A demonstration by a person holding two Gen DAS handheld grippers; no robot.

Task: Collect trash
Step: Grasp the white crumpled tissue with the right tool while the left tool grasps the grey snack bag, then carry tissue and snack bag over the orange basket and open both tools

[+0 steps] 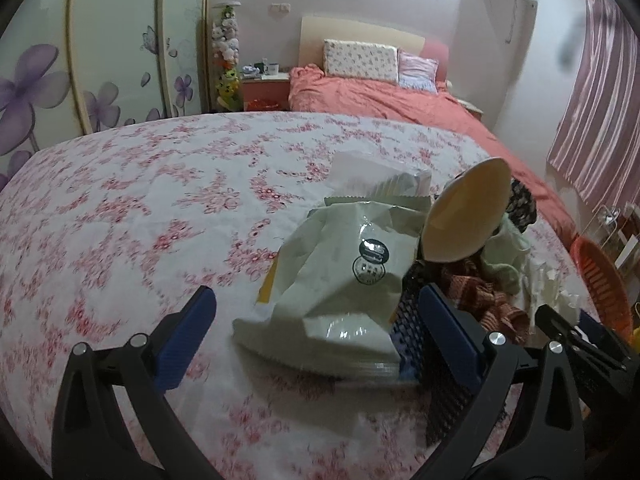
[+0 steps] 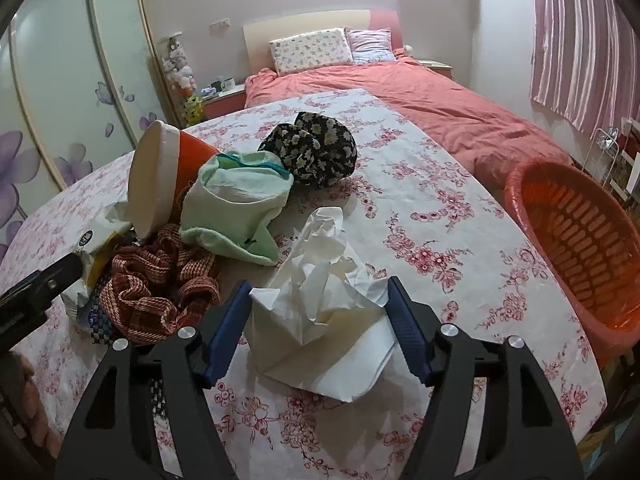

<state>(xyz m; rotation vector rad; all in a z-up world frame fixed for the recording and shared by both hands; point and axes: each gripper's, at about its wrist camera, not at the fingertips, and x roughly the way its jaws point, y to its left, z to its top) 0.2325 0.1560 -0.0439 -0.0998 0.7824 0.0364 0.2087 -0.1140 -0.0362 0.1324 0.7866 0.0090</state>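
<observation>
Both claws tilted downward: right claw pinching crumpled tissue; left claw spread wide.

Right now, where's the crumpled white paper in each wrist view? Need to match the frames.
Left wrist view: crumpled white paper at the far right, behind the checked cloth.
Right wrist view: crumpled white paper bottom centre, between the right gripper's fingers.
Shared landmark: the orange basket, right of the paper in both.

A bed with a coral cover and two pillows stands against pale walls, between a flower-painted wardrobe, a nightstand and striped pink curtains.
</observation>
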